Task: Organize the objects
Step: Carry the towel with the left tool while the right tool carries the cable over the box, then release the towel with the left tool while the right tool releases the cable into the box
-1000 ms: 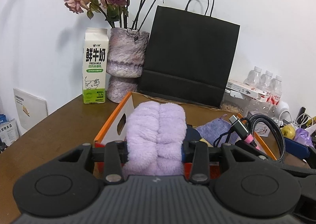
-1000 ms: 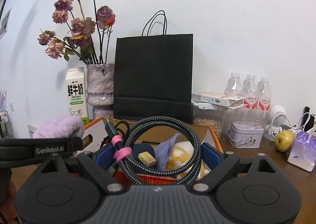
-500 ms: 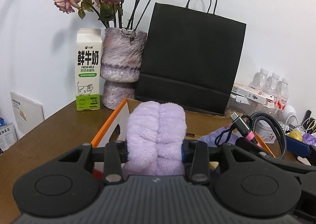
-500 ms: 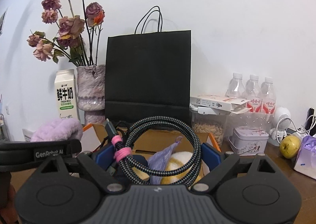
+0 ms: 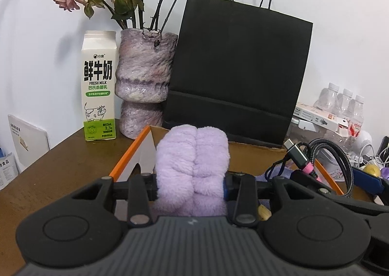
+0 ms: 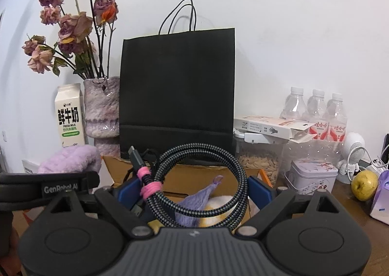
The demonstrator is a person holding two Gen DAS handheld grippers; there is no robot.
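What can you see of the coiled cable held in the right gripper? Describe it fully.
The cable is a black-and-grey braided cord wound into a round upright coil, bound on its left side by a pink tie. A dark USB-type plug sticks up above the tie. The right gripper clamps the coil between its blue pads, above the open cardboard box.

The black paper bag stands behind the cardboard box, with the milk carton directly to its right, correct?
Not quite. The milk carton is to the left of the black paper bag, beyond the purple vase between them, as the left wrist view shows. The bag does stand behind the cardboard box.
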